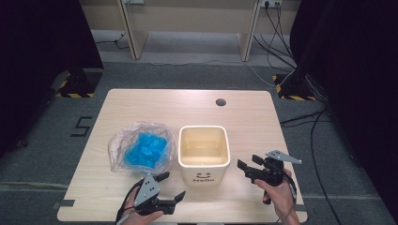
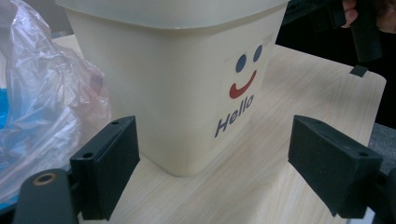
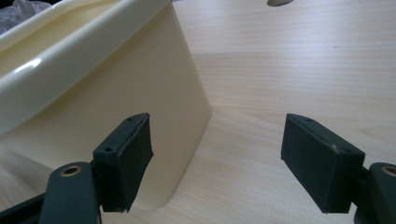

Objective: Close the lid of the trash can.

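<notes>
A pale wooden worktop [image 1: 263,122] (round cable hole near its far edge) is set on grey carpet [image 1: 197,75]. Both grippers' jaws are held open, gripping nothing.

The square cream plastic bin [image 2: 177,88] has the word "Hello" on its front side, in dark blue slanted letters. Above the word is a smiley face with two dark blue dot eyes and a red curved mouth. In the high view the same word and face show small on the bin's near side [image 1: 203,177]. On the grey carpet floor [image 1: 42,154], left of the table, black tape makes a shape like the number 5 [image 1: 81,125].
</notes>
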`<state>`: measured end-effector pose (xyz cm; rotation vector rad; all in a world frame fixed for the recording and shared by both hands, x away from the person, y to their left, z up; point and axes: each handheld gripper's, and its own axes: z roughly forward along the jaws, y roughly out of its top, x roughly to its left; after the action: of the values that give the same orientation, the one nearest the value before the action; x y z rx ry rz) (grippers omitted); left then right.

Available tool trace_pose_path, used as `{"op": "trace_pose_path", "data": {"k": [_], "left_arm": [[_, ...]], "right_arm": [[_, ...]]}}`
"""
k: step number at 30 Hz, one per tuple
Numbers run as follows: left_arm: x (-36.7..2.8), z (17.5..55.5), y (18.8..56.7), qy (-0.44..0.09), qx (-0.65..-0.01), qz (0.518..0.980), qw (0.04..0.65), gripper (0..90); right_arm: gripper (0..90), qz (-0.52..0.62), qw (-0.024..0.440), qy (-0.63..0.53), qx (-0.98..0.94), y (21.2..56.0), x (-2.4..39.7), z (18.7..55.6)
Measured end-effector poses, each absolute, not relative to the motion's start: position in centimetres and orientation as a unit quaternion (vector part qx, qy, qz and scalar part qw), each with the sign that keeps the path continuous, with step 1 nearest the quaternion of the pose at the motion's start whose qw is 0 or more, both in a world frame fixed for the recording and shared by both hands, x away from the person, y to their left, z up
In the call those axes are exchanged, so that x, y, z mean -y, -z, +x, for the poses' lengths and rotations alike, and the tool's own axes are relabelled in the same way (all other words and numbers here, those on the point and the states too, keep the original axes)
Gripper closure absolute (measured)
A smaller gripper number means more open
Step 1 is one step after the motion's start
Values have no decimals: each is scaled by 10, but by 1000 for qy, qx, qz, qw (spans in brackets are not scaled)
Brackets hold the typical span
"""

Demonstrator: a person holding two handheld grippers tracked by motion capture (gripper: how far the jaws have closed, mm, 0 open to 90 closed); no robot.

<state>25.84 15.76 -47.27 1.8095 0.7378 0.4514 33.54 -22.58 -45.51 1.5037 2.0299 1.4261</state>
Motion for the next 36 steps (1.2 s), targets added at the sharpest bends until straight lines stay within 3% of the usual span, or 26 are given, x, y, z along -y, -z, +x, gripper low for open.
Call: {"op": "trace_pose_path", "data": {"k": [15, 36], "left_arm": [[-160, 259, 480, -183, -308, 772, 525, 155], [-161, 260, 496, -171, -298, 805, 483, 156]], "right_arm": [[174, 509, 108, -475, -710, 476, 223, 324], [171, 503, 108, -455, -726, 486, 223, 306]]}}
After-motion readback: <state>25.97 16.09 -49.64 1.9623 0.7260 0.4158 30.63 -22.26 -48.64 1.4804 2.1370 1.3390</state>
